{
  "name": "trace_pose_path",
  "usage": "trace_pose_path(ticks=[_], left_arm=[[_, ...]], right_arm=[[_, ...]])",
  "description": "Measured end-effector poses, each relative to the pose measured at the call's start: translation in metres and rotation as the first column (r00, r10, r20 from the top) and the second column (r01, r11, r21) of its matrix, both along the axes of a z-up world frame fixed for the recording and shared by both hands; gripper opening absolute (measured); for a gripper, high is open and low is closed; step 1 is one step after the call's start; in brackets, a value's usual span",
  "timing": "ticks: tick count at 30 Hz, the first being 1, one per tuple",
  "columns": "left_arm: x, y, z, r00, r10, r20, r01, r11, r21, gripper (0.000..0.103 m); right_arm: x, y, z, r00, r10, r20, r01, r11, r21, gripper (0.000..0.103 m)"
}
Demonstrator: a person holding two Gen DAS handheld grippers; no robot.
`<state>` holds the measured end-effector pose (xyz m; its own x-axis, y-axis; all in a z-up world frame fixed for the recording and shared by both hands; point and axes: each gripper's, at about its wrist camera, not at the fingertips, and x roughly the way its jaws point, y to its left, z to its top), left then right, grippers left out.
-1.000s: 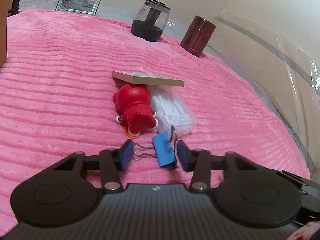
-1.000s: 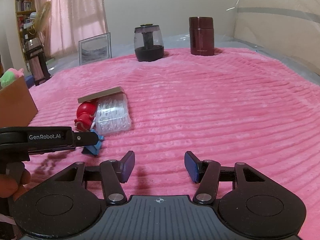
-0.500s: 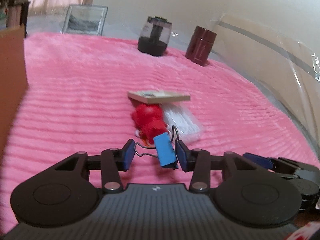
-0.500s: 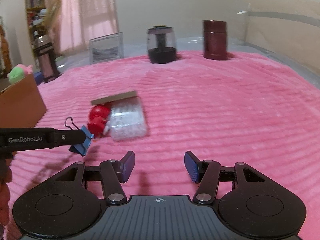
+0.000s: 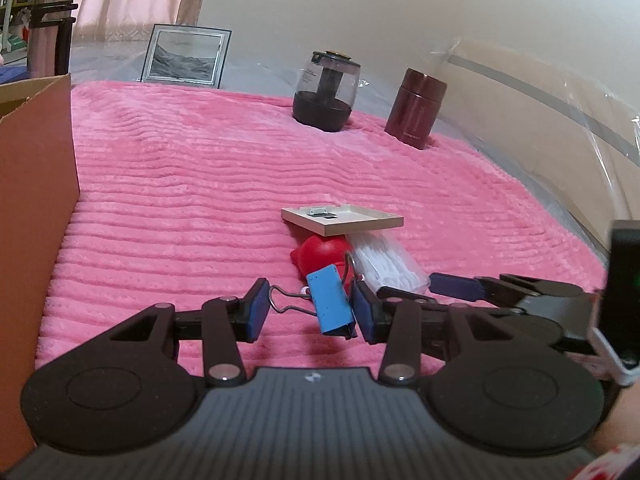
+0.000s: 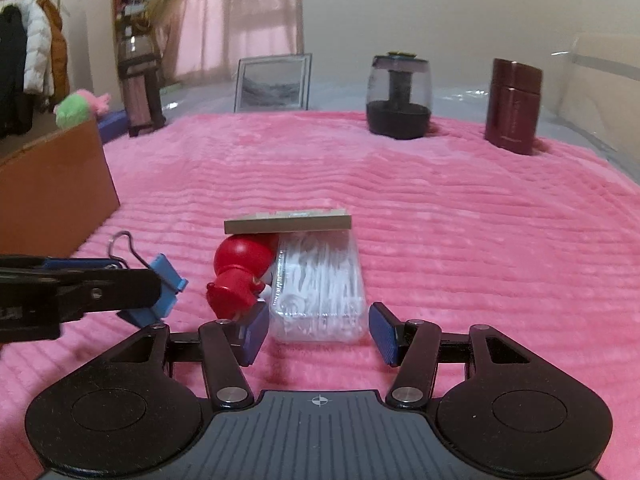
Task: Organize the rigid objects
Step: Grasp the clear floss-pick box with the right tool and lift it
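My left gripper is shut on a blue binder clip by its wire handles and holds it above the pink blanket; the clip also shows in the right wrist view. My right gripper is open, its pads on either side of the near end of a clear plastic box of white sticks. A red toy figure lies left of the box. A flat beige frame rests on top of both.
A brown cardboard box stands at the left on the pink blanket. At the back stand a picture frame, a dark glass jar and a maroon flask. A plastic-covered headboard is on the right.
My left gripper has lifted the blue clip off the blanket and drawn back toward the left. My right gripper has moved left and forward up to the clear box.
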<state>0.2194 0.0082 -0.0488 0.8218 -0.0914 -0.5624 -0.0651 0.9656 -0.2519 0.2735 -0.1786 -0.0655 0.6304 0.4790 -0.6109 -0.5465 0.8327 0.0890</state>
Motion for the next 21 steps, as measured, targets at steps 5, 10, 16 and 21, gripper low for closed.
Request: trace_pose_path(ticks=[5, 10, 16, 21], left_arm=[[0.0, -0.001, -0.001, 1.0, -0.004, -0.005, 0.004, 1.0, 0.0, 0.039], [-0.005, -0.003, -0.003, 1.0, -0.015, -0.018, 0.015, 1.0, 0.008, 0.039], [-0.025, -0.012, -0.004, 0.998, -0.06, -0.036, 0.06, 0.998, 0.022, 0.039], [-0.05, -0.018, -0.007, 0.994, -0.097, -0.057, 0.099, 0.995, 0.034, 0.039]], right_arm=[[0.012, 0.003, -0.005, 1.0, 0.005, -0.016, -0.005, 1.0, 0.0, 0.055], [0.008, -0.002, 0.001, 0.999, -0.017, -0.035, 0.017, 1.0, 0.016, 0.054], [-0.033, -0.022, 0.013, 0.994, -0.072, -0.08, 0.073, 0.997, 0.008, 0.053], [-0.085, -0.042, 0.02, 0.99, -0.103, -0.099, 0.103, 0.995, -0.004, 0.053]])
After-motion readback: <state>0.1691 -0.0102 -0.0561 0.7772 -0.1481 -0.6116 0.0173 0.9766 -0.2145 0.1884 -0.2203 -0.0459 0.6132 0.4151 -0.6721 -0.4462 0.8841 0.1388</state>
